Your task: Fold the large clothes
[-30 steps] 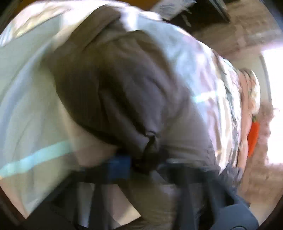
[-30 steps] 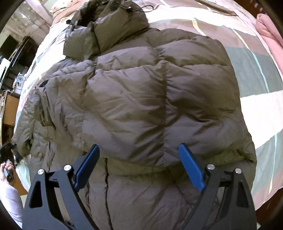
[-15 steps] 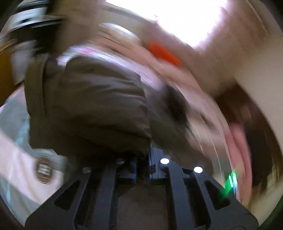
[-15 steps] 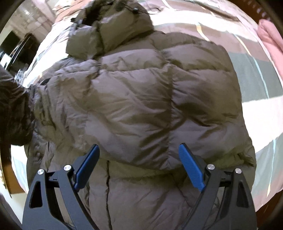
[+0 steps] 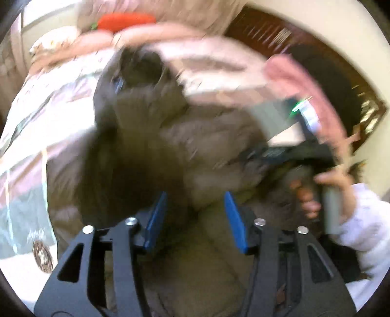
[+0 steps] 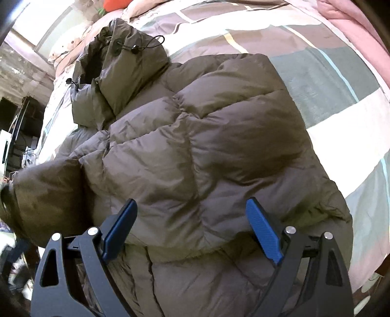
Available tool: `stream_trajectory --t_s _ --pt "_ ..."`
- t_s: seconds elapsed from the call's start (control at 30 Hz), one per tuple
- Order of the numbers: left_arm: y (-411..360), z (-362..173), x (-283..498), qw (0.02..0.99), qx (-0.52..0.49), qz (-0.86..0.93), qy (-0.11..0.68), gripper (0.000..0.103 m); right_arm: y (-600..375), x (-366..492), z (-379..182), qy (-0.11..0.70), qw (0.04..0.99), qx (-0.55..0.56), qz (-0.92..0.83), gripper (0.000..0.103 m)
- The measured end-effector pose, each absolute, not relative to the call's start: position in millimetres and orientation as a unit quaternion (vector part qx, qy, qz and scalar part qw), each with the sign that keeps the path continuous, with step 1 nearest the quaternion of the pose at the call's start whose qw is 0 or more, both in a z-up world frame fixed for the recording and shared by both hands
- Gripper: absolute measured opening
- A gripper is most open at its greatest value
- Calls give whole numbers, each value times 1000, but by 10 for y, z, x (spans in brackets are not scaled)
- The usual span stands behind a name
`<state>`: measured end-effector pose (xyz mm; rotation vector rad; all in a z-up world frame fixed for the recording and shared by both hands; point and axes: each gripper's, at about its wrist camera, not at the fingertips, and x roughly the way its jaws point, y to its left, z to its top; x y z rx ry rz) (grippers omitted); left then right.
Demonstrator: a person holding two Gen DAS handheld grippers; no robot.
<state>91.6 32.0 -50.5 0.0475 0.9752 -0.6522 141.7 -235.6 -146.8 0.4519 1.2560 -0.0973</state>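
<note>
I can read no brand or writing for certain: in my left wrist view a round brown badge (image 5: pixel 43 255) on the patchwork bedspread (image 5: pixel 48 117) has a scrawled line above it, both too blurred to make out. There is one task garment, an olive-brown quilted puffer jacket with a hood (image 6: pixel 195 156), lying spread on the bed across that pink, grey and white spread. My left hand-held gripper (image 5: pixel 195 219) has just been opening; its two blue pads now stand apart over the jacket, with a bulge of fabric between them that they do not seem to press, so I take it as released. My right hand-held gripper (image 6: pixel 192 229) stands wide open above the lower part of the jacket, holding nothing. Only the left view shows a person's hand (image 5: pixel 324 192) in a white sleeve gripping the handle of the other tool, and a dark wooden headboard (image 5: pixel 329 80). Only the right view shows the hood's black drawcords and toggles (image 6: pixel 132 47) sharply. Both show one orange carrot-shaped plush (image 5: pixel 124 20) near the pillows.
</note>
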Motion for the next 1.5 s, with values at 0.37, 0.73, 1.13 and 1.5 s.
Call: stream_trajectory --t_s 0.37,0.73,1.13,1.5 --pt "1638 -730 1368 836 -250 -135 469 68 -2217 1346 -1227 538 812 228 10 91" --pt "624 -831 1362 815 -82 -189 541 91 -2070 1333 -983 508 828 223 86 91" --pt "1019 -1430 1569 793 -18 -39 607 98 -2216 1235 -1611 624 734 268 29 91" --pt "1166 -1678 1651 776 -30 -15 629 98 -1628 1305 -1505 611 764 180 103 13"
